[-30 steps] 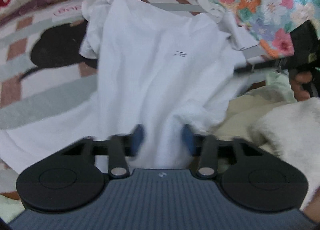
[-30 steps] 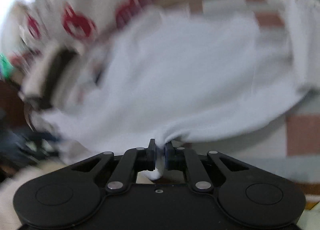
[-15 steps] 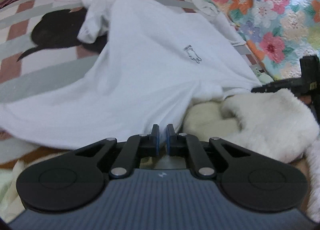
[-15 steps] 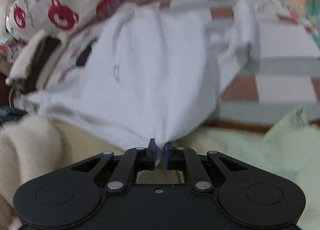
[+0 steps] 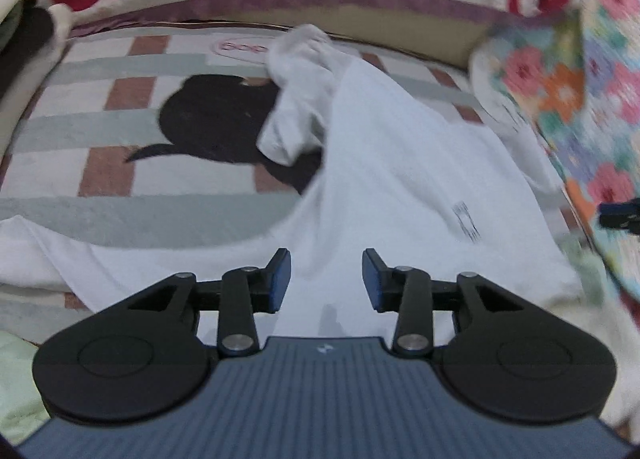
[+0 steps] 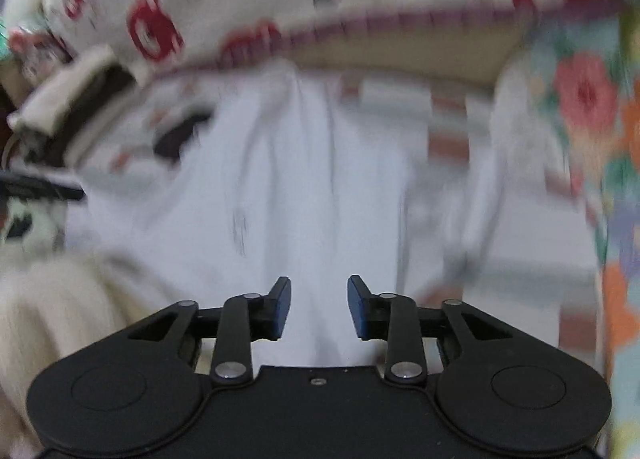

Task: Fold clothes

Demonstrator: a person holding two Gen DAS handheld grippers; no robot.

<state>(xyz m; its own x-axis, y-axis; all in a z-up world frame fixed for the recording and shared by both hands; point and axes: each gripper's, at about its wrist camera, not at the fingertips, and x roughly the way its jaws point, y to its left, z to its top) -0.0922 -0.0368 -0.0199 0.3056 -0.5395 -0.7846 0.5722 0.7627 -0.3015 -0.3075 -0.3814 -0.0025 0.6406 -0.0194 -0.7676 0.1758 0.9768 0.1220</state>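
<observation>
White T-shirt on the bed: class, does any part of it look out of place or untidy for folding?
Yes. The white T-shirt lies mostly spread out, but its far sleeve is bunched and crumpled back on itself over the black cat figure on the blanket, not laid flat.

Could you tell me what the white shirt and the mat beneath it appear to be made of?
The white shirt looks like thin, matte cotton knit: it drapes in soft folds and bunches at the sleeve, with no shine. The mat looks like a flat woven or printed fabric with a dull finish; its checks and black figure lie smooth. The exact fibre can't be told.
</observation>
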